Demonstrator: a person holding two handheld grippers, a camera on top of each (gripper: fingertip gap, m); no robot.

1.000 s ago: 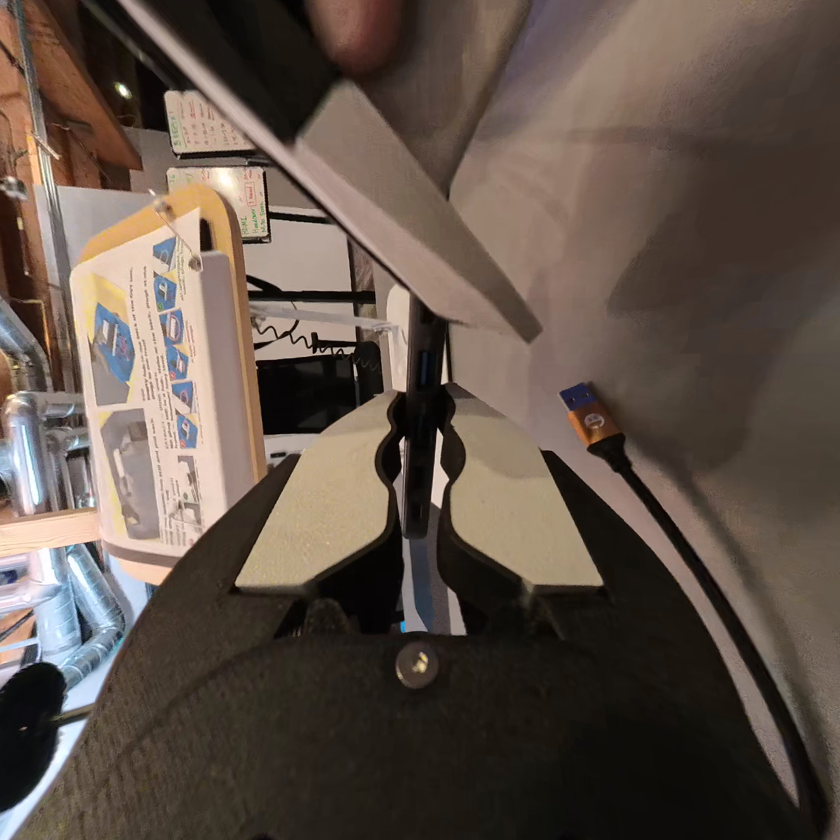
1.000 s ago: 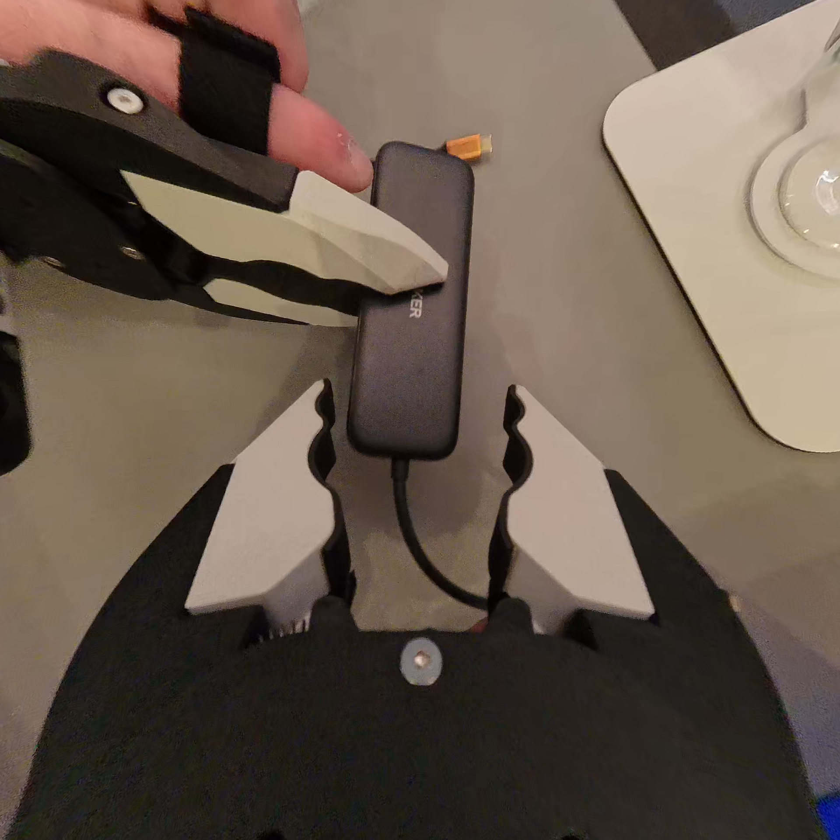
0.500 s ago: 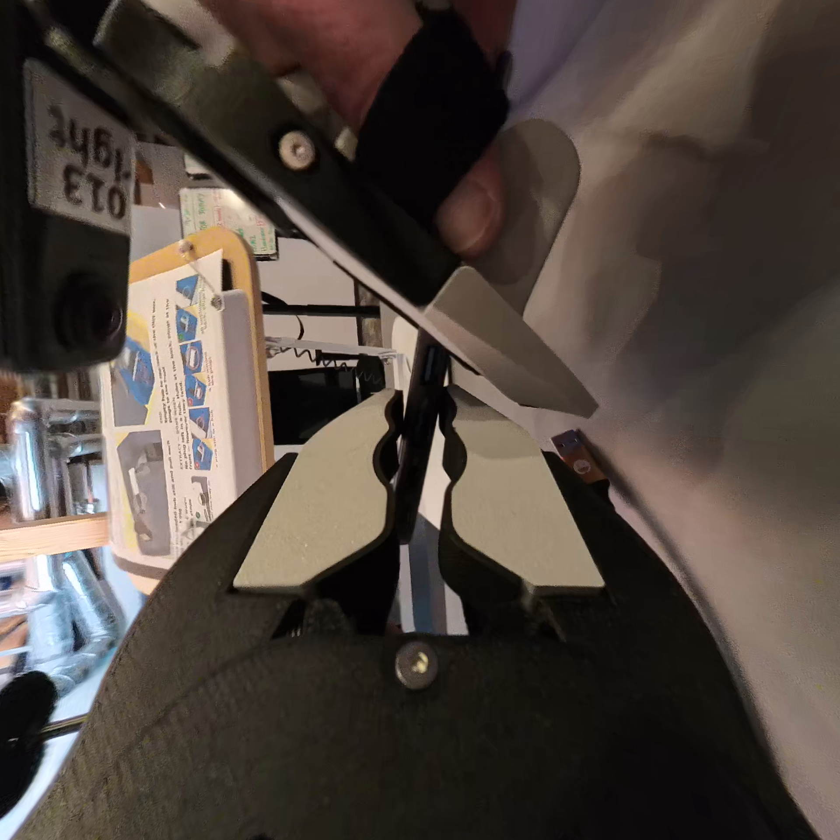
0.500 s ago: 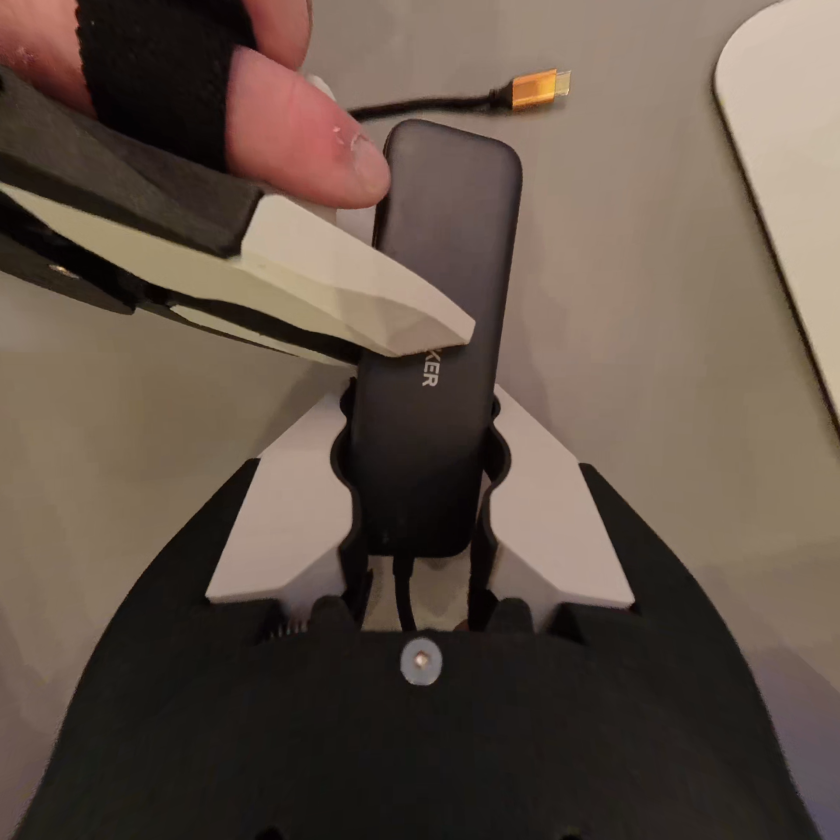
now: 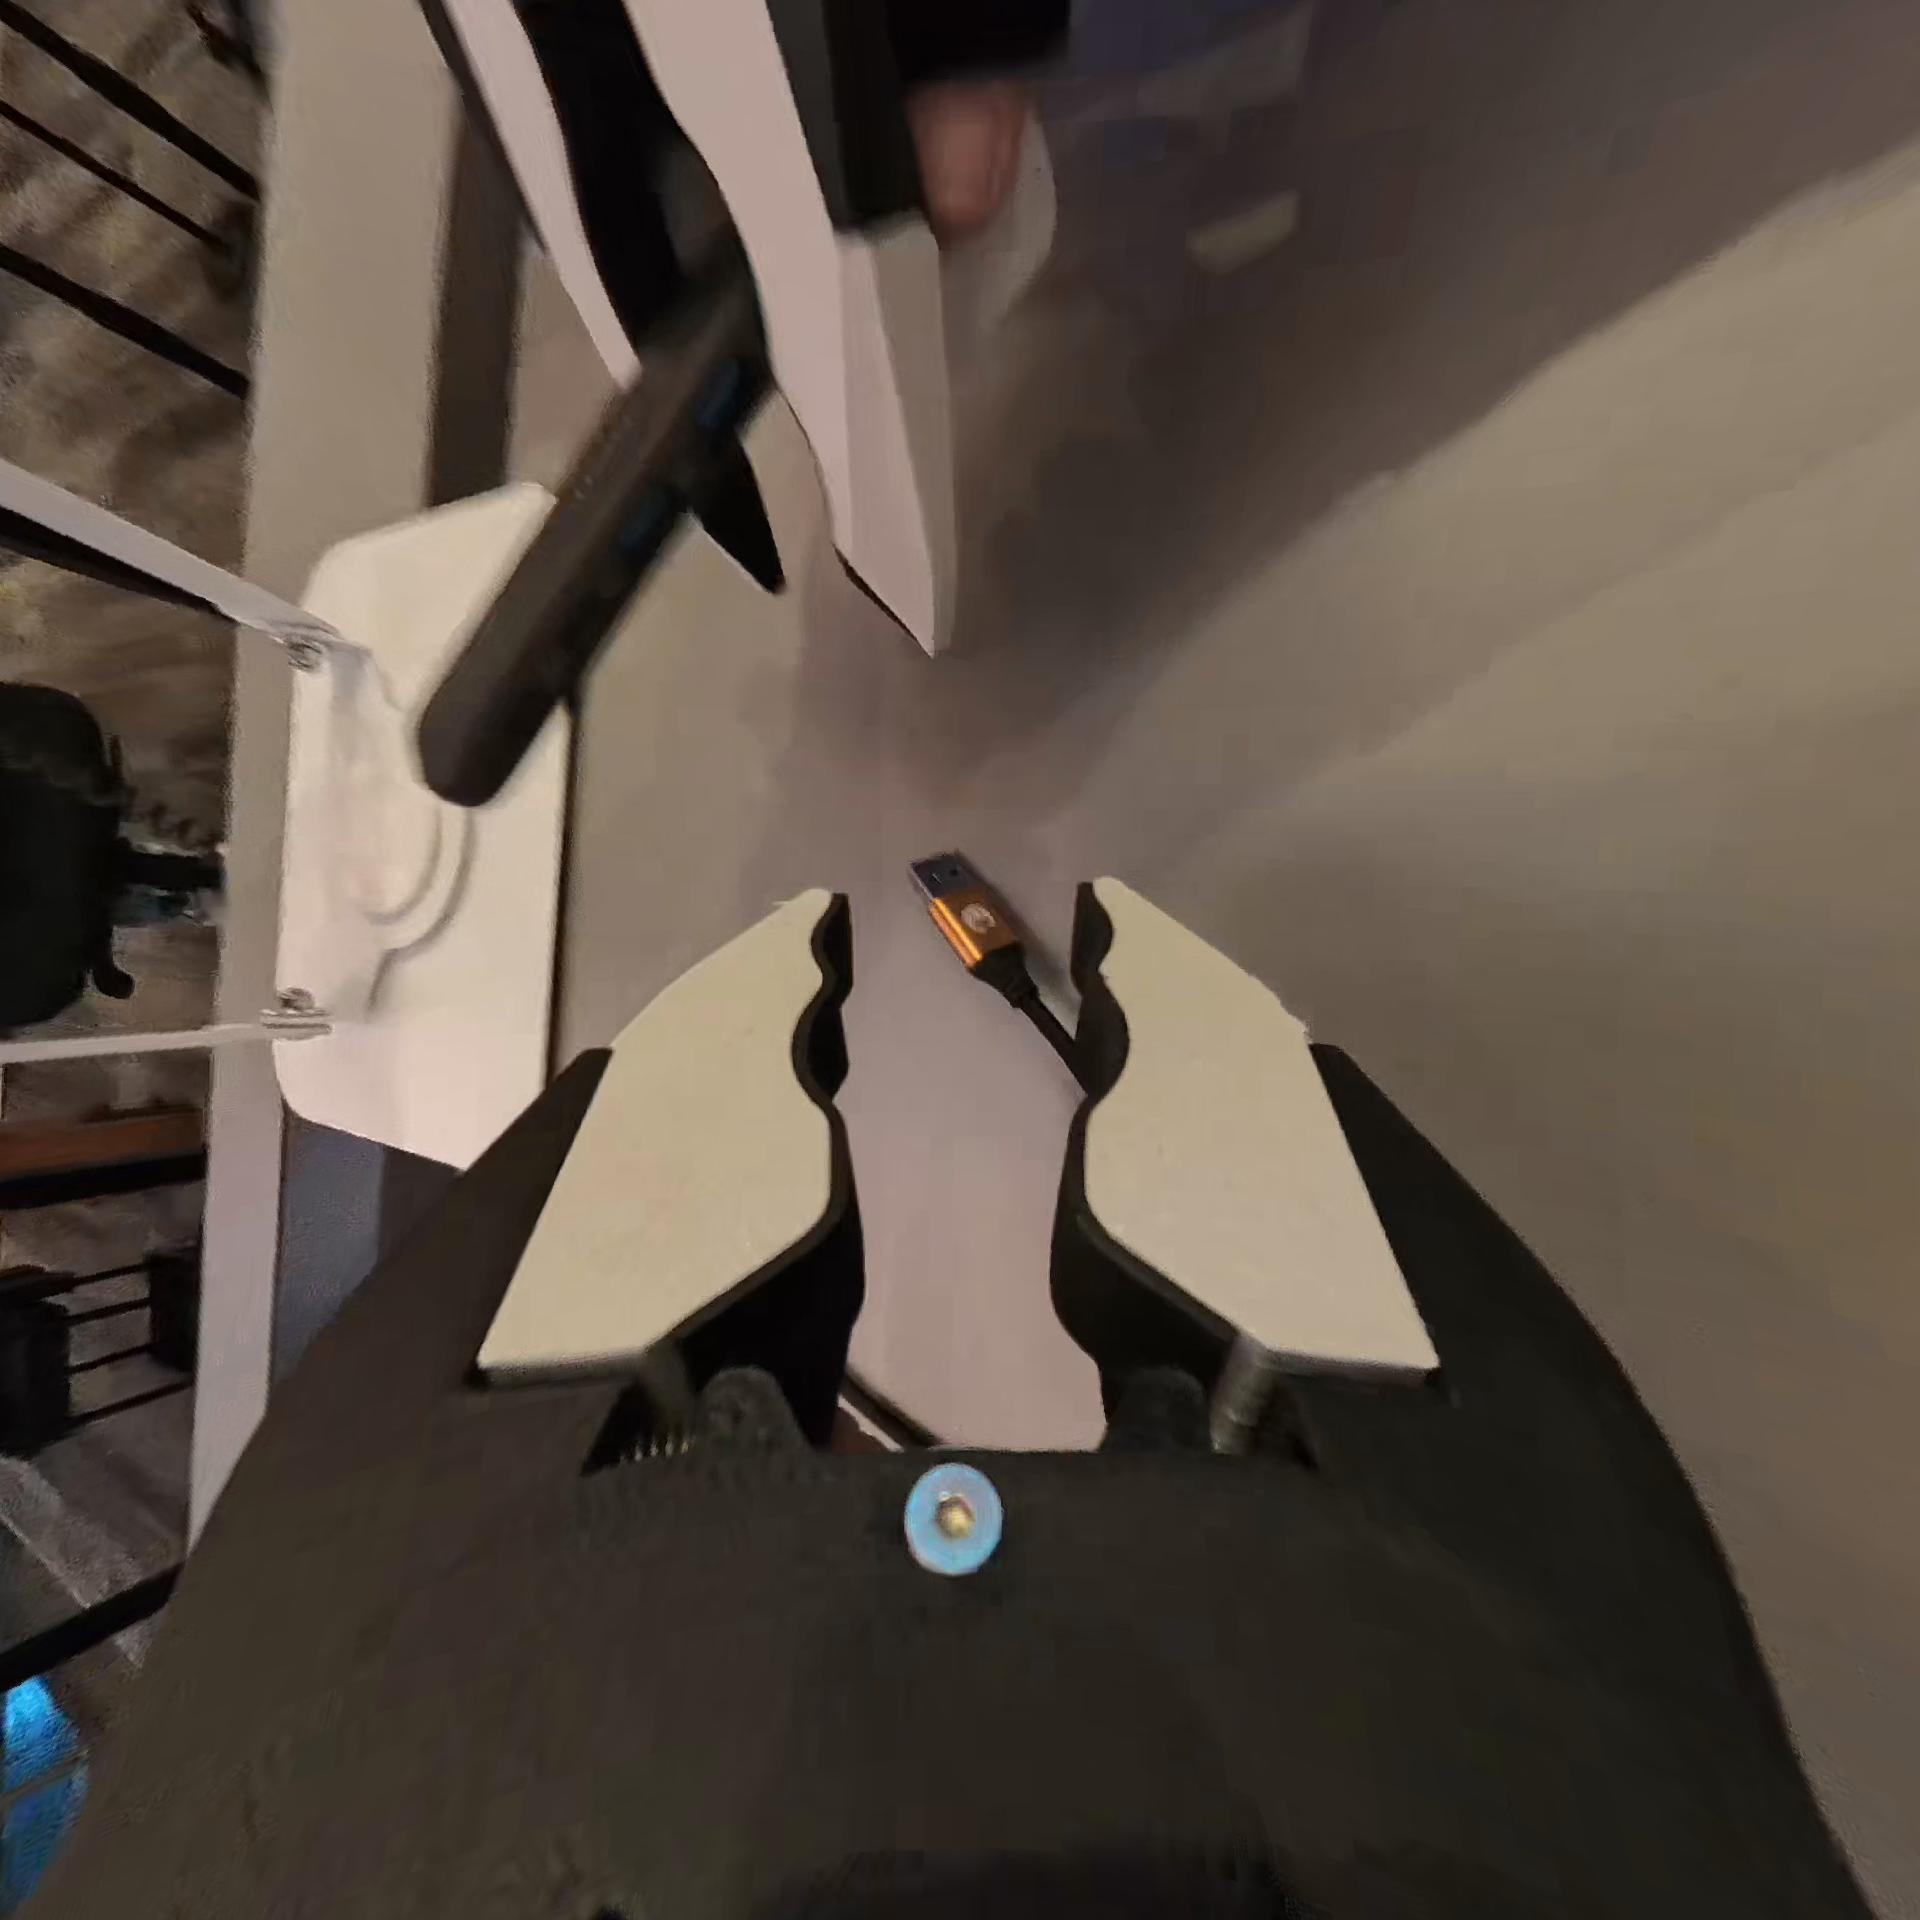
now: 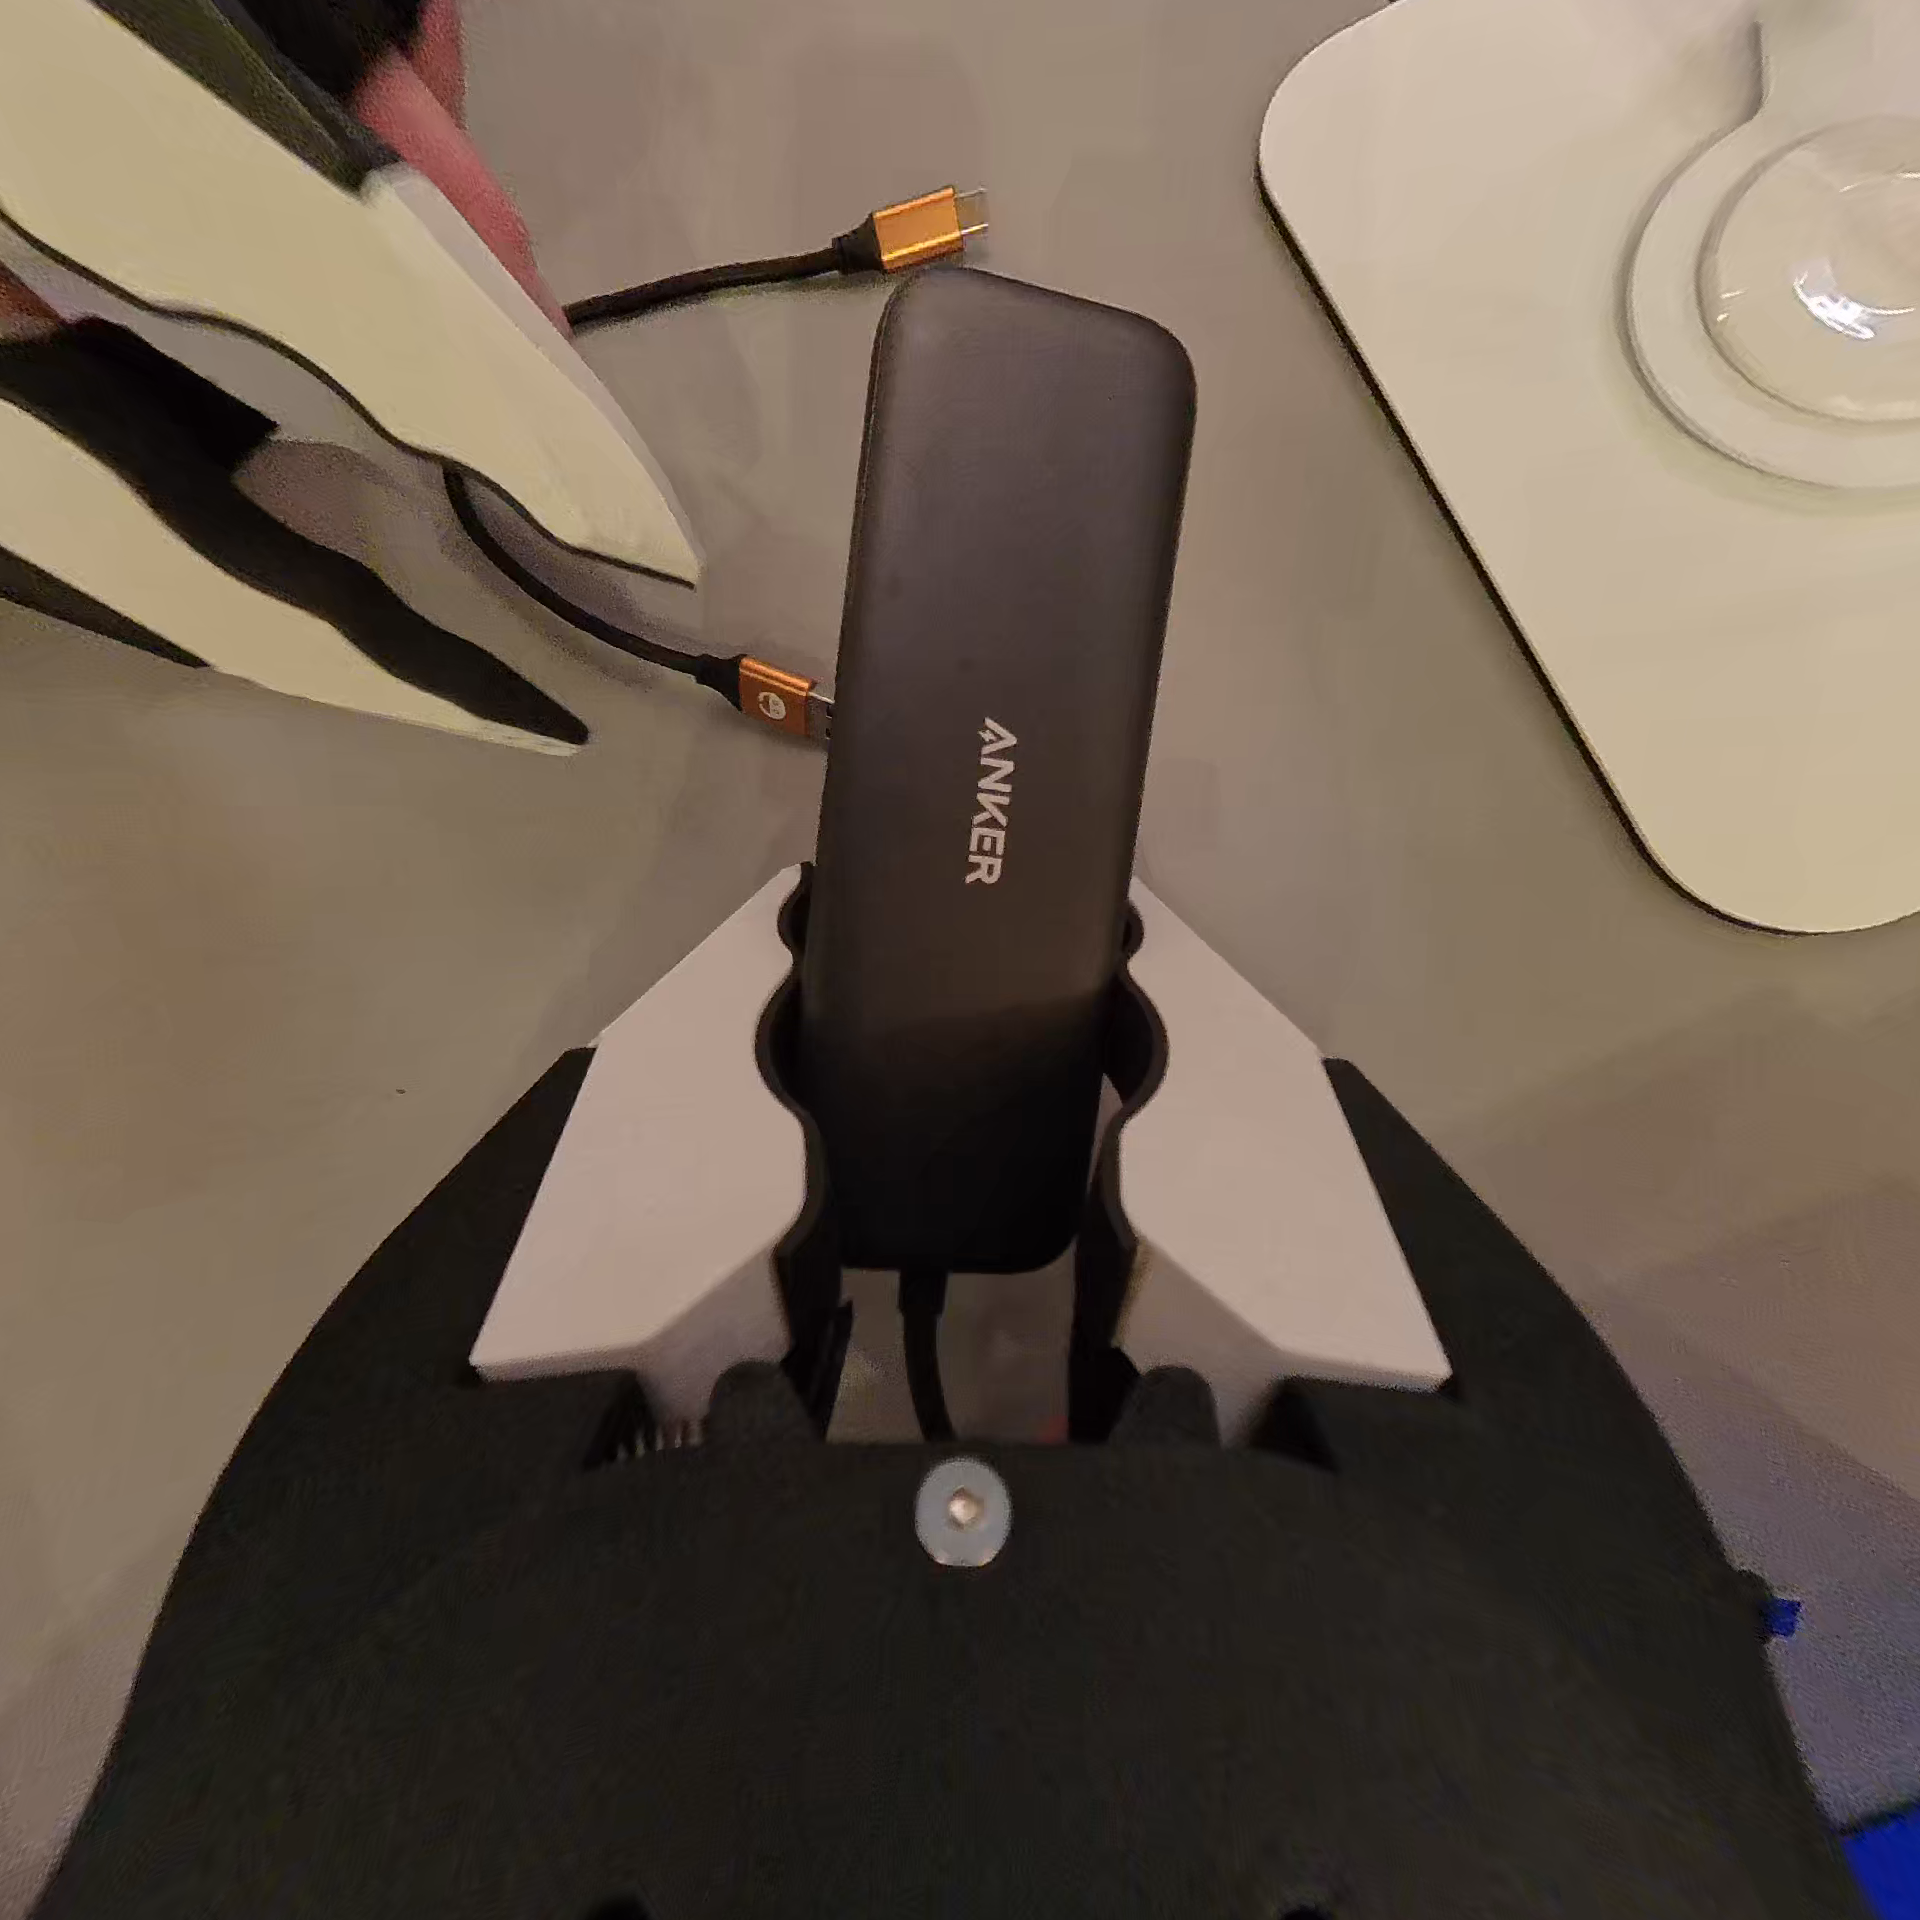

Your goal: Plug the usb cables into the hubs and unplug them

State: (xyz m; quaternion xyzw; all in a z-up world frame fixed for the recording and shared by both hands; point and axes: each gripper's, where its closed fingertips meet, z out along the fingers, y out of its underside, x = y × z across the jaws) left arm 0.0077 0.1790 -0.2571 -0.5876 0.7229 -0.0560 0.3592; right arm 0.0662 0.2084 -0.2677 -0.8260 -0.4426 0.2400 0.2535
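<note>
Black hub (image 6: 997,748) clamped in right gripper (image 6: 961,914) above grey desk (image 6: 312,987), left gripper (image 5: 961,904) wide and empty over orange USB plug (image 5: 961,920) lying on desk.

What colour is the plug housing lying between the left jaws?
Orange metallic housing on the USB plug, black cable; clearest in the left wrist view.

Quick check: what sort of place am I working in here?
Probably a workshop or lab bench: a smooth grey tabletop, a white rounded board with a clear mount, and dark shelving beyond the edge.
</note>
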